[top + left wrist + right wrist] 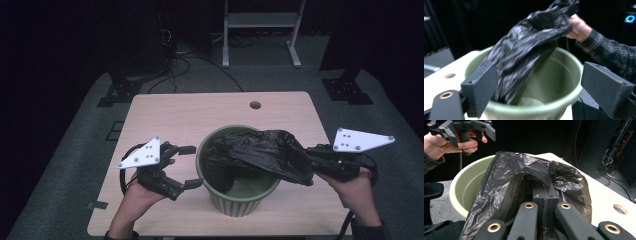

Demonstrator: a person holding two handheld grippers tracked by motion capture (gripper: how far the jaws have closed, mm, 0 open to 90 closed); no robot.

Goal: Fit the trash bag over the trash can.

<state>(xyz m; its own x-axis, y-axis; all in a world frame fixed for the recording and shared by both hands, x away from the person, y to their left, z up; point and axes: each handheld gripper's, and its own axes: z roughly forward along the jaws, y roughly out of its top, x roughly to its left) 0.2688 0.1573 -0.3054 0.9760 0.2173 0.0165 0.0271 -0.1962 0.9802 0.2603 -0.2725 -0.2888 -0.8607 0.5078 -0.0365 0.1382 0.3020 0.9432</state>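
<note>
The table (165, 107) has 1 round hole (255, 105) at 12 o'clock of the green bucket (235, 200). A black plastic bag (260, 152) drapes over its 3 o'clock rim, partly hanging inside. The right gripper (314, 161) pinches the bag, jaws closed tight. The left gripper (190, 166), at 9 o'clock, gapes wide, holding nothing

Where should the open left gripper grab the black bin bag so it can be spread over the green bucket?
Grip the bin bag at its loose hanging edge inside the bucket, coming from the left gripper's side. The right gripper already pinches the opposite end, so that edge droops free.
</note>
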